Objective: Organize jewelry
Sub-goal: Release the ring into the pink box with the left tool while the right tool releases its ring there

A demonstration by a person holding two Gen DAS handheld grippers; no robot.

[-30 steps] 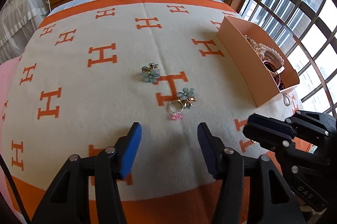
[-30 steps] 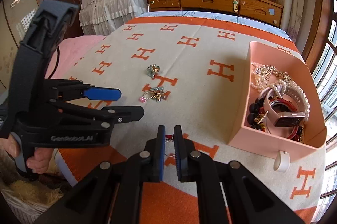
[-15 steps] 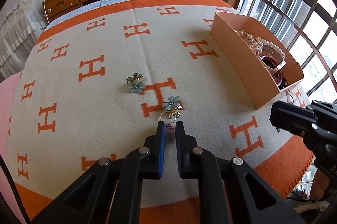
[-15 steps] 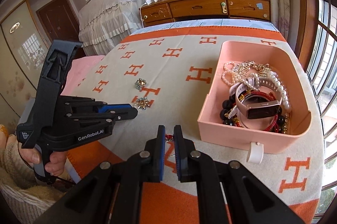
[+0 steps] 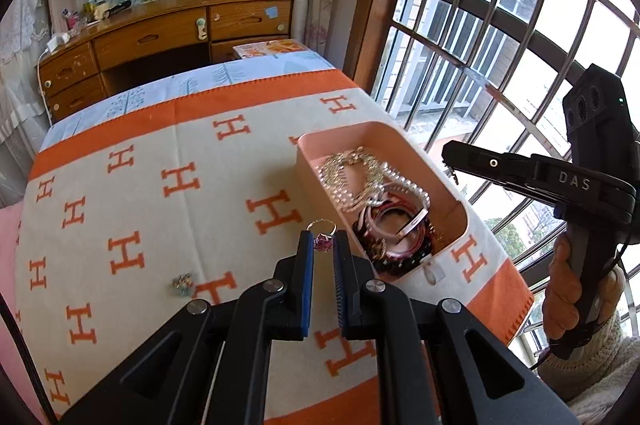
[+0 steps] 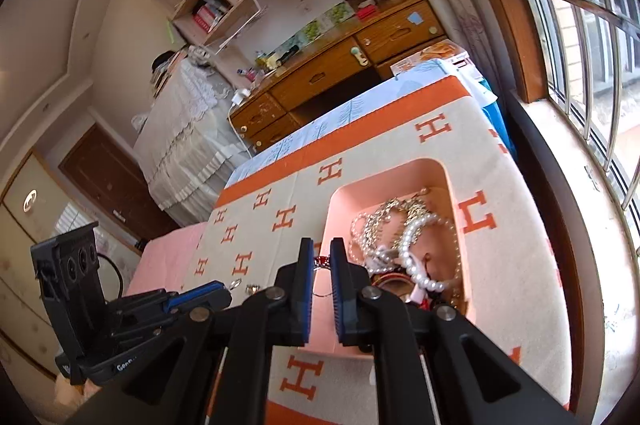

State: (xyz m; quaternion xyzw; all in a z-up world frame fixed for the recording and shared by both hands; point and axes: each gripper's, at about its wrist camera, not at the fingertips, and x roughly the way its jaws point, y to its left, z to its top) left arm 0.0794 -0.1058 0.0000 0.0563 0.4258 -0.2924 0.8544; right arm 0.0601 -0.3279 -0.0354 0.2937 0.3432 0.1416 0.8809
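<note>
My left gripper [image 5: 322,245] is shut on a silver ring with a pink stone [image 5: 323,235] and holds it in the air just left of the pink jewelry box [image 5: 384,137]. My right gripper [image 6: 321,257] is shut on a ring with a red stone [image 6: 321,262] and holds it over the box's near left edge [image 6: 332,209]. The box holds pearl strands, chains and bangles. One blue flower clip [image 5: 182,283] lies on the blanket at the left.
The bed is covered by a cream blanket with orange H marks [image 5: 180,181]. A barred window [image 5: 500,25] runs along the right side. A wooden desk [image 5: 160,37] stands beyond the bed. The right gripper's body [image 5: 580,193] hangs beside the box.
My left gripper closed on the pink-stone ring, lifted it off the blanket and carried it right to the box. My right gripper rose and moved over the box with the red-stone ring.
</note>
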